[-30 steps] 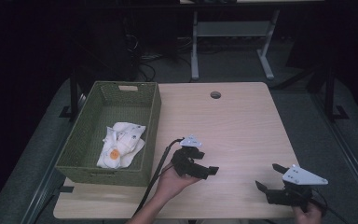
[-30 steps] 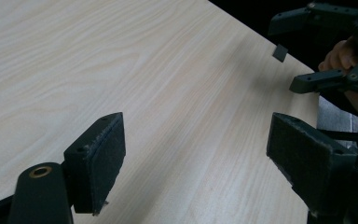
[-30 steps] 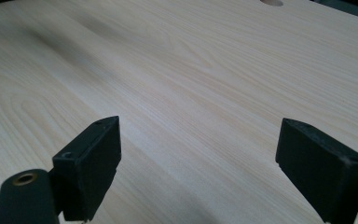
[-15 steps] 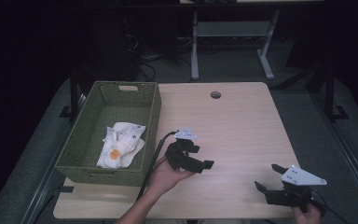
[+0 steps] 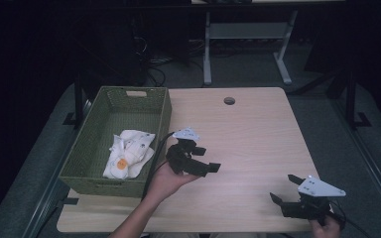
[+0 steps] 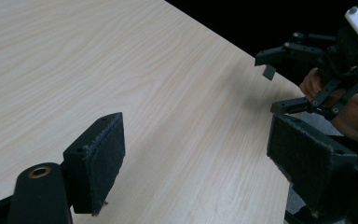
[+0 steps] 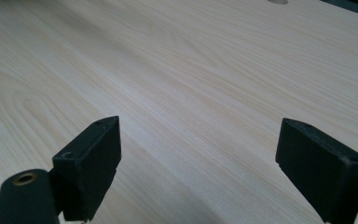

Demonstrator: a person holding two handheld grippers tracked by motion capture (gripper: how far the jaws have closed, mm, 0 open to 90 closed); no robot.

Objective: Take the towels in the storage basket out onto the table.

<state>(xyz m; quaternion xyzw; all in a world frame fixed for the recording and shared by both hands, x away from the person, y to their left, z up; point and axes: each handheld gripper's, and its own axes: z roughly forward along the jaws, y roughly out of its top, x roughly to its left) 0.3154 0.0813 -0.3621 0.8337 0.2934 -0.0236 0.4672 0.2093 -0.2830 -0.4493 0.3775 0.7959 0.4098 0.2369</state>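
My left gripper is held in a hand over the table's front-left part, just right of the green woven basket. Its jaws are wide apart with nothing between them, as the left gripper view confirms over bare wood. My right gripper sits near the front right corner, open and empty, pointing left across the table. That right gripper and the hand holding it also appear far off in the left gripper view. A crumpled white cloth with an orange spot lies inside the basket.
The basket takes up the table's left side. A round cable hole sits near the far edge of the tabletop. Beyond the table stand a white desk frame and cables on a dark floor.
My left gripper has shifted left and away from the front edge, closer to the basket, still open. The right gripper has hardly moved.
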